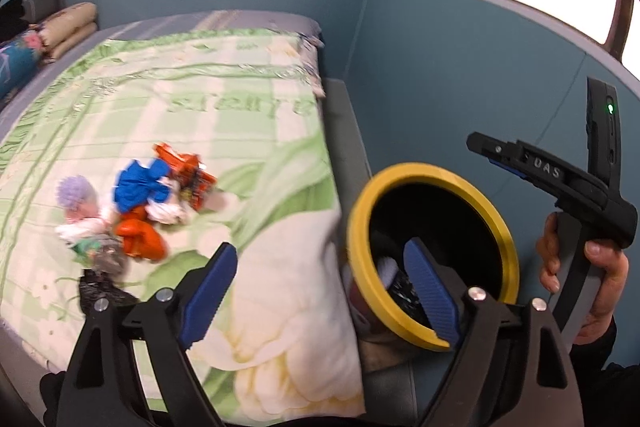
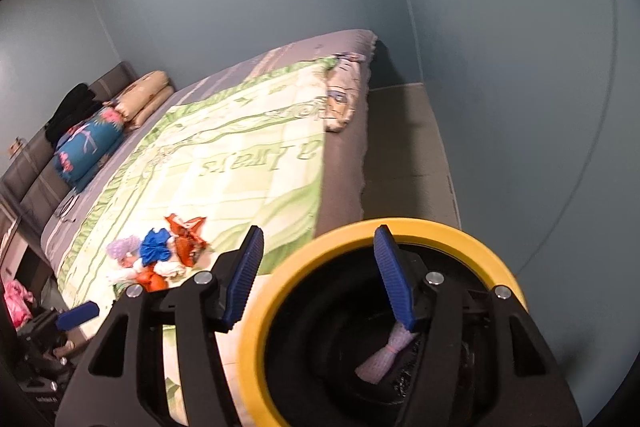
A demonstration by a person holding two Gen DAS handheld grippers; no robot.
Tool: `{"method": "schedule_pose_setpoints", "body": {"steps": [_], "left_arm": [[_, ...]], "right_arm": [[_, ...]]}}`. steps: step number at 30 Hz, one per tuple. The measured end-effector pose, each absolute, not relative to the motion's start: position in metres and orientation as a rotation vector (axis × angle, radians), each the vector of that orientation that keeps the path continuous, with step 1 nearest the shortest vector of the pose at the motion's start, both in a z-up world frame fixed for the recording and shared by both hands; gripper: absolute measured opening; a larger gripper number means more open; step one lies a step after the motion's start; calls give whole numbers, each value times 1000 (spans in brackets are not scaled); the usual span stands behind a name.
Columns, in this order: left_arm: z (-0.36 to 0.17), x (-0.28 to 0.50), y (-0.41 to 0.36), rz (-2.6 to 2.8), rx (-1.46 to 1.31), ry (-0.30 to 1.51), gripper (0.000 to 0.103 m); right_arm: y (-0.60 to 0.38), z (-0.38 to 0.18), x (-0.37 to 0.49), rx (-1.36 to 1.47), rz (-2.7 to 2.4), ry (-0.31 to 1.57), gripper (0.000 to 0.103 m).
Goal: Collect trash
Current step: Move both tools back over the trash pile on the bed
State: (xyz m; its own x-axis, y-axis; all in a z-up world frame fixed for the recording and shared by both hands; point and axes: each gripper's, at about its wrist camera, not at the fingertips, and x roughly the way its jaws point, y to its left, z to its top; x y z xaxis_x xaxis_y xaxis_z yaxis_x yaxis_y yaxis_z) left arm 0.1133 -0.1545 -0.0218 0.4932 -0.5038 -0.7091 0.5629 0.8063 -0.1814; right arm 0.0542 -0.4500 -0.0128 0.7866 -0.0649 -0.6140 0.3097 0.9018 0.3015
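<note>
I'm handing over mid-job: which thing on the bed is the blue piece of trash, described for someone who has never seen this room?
Start at the bed with the green-and-white quilt. Near its close end lies a small heap of crumpled litter. The blue piece sits at the heap's middle, between an orange wrapper and a pale lilac ruffled piece; it is the only solid bright blue item there.

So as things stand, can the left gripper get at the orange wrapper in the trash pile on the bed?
Probably yes. The left gripper has its jaws open with nothing between them, and the orange wrapper lies exposed on the quilt at the pile's near edge, with only bare quilt between them.
</note>
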Motion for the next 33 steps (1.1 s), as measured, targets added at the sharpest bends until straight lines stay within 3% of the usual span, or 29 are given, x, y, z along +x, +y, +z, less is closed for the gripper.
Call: {"method": "schedule_pose_setpoints", "body": {"steps": [11, 22, 33], "left_arm": [[-4, 126, -76, -475, -7, 772, 93], [-5, 133, -13, -321, -47, 750, 95], [-39, 142, 28, -234, -93, 812, 95]], "right_arm": [[-390, 11, 85, 319, -55, 625, 71], [-341, 20, 116, 287, 73, 659, 76], [-290, 6, 143, 191, 150, 732, 76]]}}
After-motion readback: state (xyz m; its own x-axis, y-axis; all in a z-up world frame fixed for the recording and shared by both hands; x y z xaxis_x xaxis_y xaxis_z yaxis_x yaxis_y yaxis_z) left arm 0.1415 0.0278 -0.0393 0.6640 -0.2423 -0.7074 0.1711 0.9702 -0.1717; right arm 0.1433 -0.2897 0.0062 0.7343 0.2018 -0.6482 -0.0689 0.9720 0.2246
